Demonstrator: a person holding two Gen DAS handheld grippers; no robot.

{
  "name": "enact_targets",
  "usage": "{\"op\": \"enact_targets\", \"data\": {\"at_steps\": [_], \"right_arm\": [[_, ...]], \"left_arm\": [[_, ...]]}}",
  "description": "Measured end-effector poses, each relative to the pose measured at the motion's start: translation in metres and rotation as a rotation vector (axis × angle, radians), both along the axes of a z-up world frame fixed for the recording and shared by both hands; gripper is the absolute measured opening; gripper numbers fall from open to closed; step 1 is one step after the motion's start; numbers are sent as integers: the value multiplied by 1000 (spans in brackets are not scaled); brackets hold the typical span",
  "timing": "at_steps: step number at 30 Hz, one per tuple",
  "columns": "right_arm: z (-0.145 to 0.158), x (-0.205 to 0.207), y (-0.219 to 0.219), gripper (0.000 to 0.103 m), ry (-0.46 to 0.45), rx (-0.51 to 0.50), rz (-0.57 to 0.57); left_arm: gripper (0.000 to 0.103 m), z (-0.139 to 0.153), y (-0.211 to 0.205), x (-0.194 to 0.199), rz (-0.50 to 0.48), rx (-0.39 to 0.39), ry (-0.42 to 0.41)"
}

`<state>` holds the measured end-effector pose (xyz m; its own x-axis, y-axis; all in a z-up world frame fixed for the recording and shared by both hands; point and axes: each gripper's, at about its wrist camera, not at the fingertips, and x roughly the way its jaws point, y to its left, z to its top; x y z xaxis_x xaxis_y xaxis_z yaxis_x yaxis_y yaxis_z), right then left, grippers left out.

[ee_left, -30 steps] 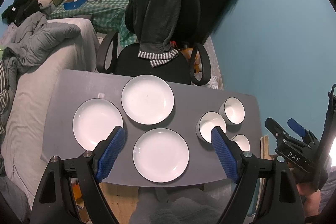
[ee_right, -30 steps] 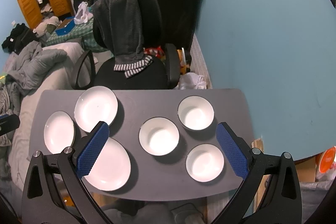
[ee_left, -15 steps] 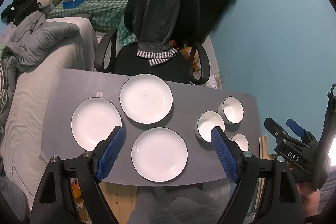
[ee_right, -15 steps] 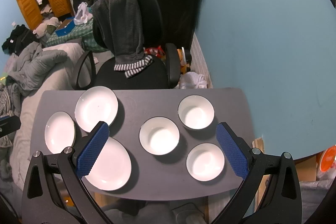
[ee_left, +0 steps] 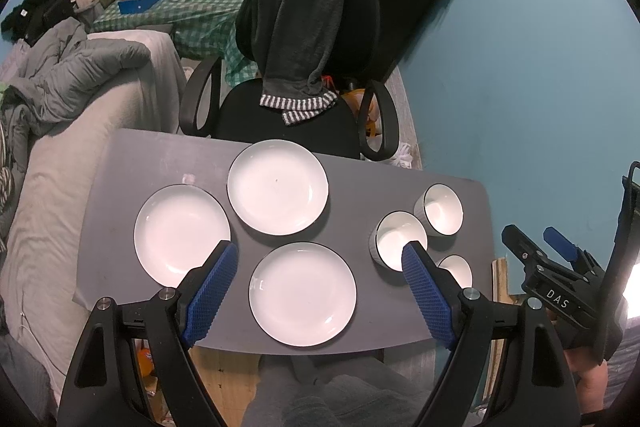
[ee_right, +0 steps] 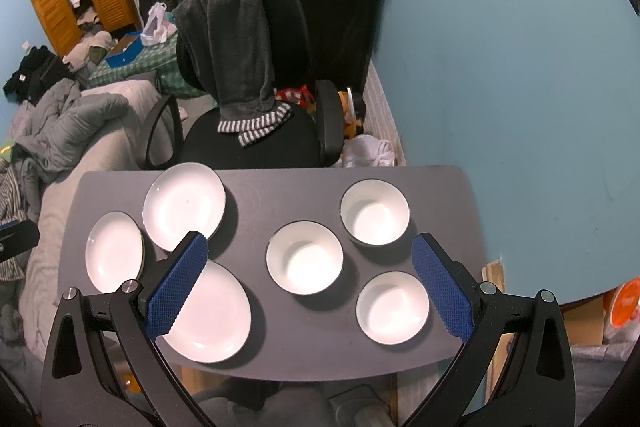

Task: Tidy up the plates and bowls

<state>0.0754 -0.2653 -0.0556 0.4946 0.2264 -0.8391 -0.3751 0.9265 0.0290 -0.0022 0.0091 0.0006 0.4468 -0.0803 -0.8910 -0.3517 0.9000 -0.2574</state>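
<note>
both tools, left tool (ee_left: pixel 316 267) and right tool (ee_right: pixel 310 259), gape wide, empty.

Grey table (ee_right: pixel 248 199): three white plates (ee_right: pixel 184 205) left, three bowls (ee_right: pixel 305 257) right.

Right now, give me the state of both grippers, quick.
Left gripper: open, holding nothing, above the plates.
Right gripper: open, holding nothing, above the bowls.
</note>
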Motion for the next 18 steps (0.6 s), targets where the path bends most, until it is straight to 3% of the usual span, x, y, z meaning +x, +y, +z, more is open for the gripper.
{"op": "enact_targets", "data": {"at_steps": [18], "right_arm": [[0, 0, 1, 101, 4, -1, -2]], "left_arm": [[85, -3, 6, -3, 10, -12, -1]]}}
